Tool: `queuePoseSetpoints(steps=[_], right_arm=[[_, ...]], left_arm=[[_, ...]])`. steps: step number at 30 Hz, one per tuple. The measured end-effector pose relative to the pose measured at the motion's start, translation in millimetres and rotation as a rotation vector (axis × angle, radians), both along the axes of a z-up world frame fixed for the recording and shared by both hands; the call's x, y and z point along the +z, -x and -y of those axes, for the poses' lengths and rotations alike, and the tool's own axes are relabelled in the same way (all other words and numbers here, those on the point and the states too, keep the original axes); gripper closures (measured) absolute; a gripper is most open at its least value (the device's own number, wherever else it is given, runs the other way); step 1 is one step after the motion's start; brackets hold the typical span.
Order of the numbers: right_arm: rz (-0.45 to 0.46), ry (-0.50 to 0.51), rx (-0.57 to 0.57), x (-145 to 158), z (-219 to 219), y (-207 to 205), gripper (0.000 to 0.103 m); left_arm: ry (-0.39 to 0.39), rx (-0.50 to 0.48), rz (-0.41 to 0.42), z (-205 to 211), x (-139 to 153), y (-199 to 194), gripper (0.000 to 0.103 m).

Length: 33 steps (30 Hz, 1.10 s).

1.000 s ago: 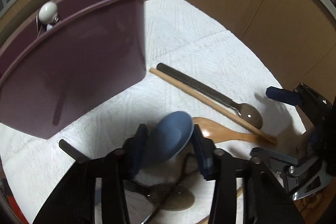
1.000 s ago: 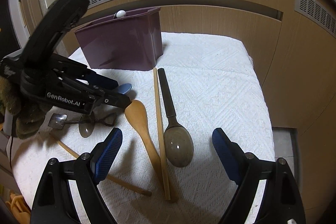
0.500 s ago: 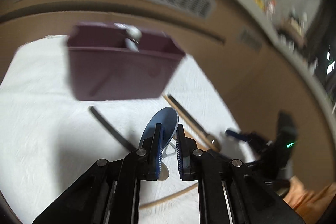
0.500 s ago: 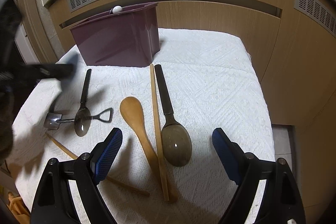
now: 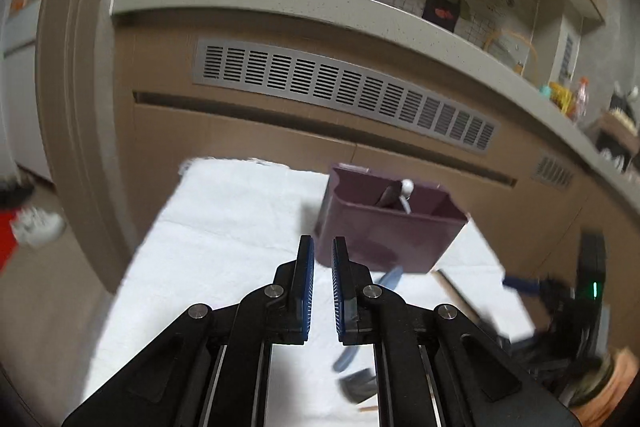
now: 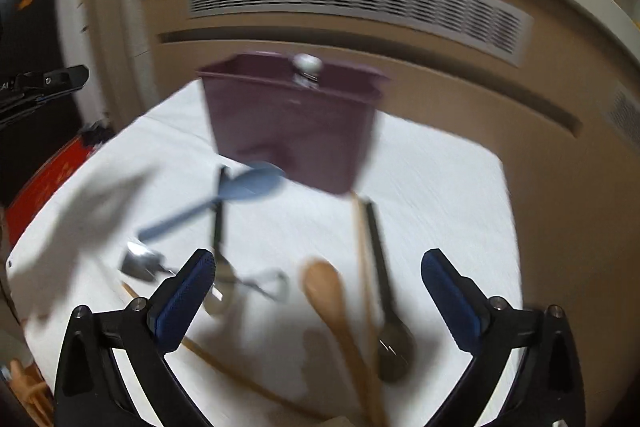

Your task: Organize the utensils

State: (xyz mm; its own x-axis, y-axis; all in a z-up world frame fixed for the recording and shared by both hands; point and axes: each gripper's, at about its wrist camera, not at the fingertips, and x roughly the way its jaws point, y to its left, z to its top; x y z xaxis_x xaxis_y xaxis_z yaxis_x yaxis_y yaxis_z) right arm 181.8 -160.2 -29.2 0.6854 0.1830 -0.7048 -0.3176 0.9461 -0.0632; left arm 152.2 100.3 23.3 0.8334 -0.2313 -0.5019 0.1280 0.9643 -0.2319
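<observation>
A blue spoon (image 6: pixel 240 193) lies on the white cloth (image 6: pixel 432 187) in front of the maroon utensil bin (image 6: pixel 292 131); it also shows blurred in the left wrist view (image 5: pixel 390 277). My left gripper (image 5: pixel 323 259) is nearly closed with nothing between the pads, raised high above the cloth, left of the bin (image 5: pixel 384 227). My right gripper (image 6: pixel 318 291) is wide open and empty over a wooden spoon (image 6: pixel 326 287), a chopstick (image 6: pixel 362 267) and a dark metal spoon (image 6: pixel 390 323). A white-knobbed utensil (image 6: pixel 307 63) stands in the bin.
A small metal scoop (image 6: pixel 140 263), another dark spoon (image 6: pixel 218 227) and a second chopstick (image 6: pixel 224 367) lie at the cloth's left front. Wooden cabinet panels with a vent grille (image 6: pixel 360 3) rise behind the cloth. The views are motion-blurred.
My left gripper let go of the blue spoon, which now lies on the cloth before the bin. The left gripper rose and swung left. The right gripper moved closer to the bin.
</observation>
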Motion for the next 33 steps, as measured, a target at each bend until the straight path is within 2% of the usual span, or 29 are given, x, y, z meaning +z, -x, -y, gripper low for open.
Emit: queuePoseSetpoints(steps=[3,5,7,9,10,12,14,16,18,20,22,23,25,27,29,30,33], right_arm=[[-0.038,0.006,0.036,1.0,-20.5,-22.9,0.002],[-0.059,-0.005,0.024,-1.2,-23.9,-33.8,0.002],[-0.083,-0.029,-0.015,-5.6,-26.0,-43.1,0.002],[-0.137,-0.095,-0.062,-13.4,-28.7,-53.7,0.002],[-0.163,-0.133,-0.089,-17.9,-31.7,-60.4,0.002],[-0.187,-0.176,-0.141,-27.6,-40.6,-71.3,0.005],[-0.171,-0.127,-0.179,-35.9,-56.4,-80.0,0.006],[-0.18,-0.077,-0.217,-45.6,-68.2,-88.3,0.006],[-0.222,-0.054,-0.256,-57.9,-76.9,-98.6,0.006],[-0.254,-0.05,-0.278,-67.7,-82.9,-105.3,0.006],[-0.254,-0.041,-0.286,-71.2,-89.5,-108.2,0.005],[-0.259,-0.034,-0.274,-71.2,-93.5,-109.5,0.008],[-0.244,-0.014,-0.249,-69.1,-98.9,-109.3,0.028],[-0.24,-0.016,-0.183,-64.2,-102.4,-104.9,0.06],[-0.252,-0.025,-0.151,-60.7,-100.5,-98.6,0.069],[-0.262,-0.039,-0.133,-59.2,-97.2,-94.3,0.073],[-0.249,-0.046,-0.096,-50.8,-84.6,-78.4,0.074]], left_arm=[[-0.049,-0.076,-0.044,4.8,-15.2,0.2,0.09],[-0.084,-0.155,-0.071,16.3,-26.9,-3.0,0.073],[-0.105,-0.128,-0.065,21.3,-36.4,-7.2,0.059],[-0.118,-0.074,-0.029,22.5,-38.7,-5.5,0.051],[-0.112,-0.059,-0.009,22.8,-40.5,-3.6,0.047],[-0.037,-0.041,0.081,11.3,-40.3,11.8,0.035],[0.068,-0.051,0.163,-4.2,-41.7,29.5,0.014],[0.1,-0.077,0.207,-11.9,-41.2,40.7,0.006],[0.097,-0.101,0.237,-16.3,-40.3,47.5,0.0],[0.079,-0.113,0.245,-16.3,-39.4,49.8,0.0],[0.061,-0.121,0.212,-13.3,-41.4,46.1,0.0],[0.063,-0.13,0.181,-11.6,-42.6,41.5,0.0],[0.064,-0.126,0.153,-8.5,-45.0,37.1,0.0],[0.065,-0.118,0.161,-6.7,-47.2,36.6,0.0],[0.095,-0.135,0.146,-6.6,-48.0,34.1,0.0],[0.134,-0.157,0.128,-8.2,-48.3,31.6,0.0],[0.324,-0.223,0.032,-16.2,-52.3,18.2,0.0]])
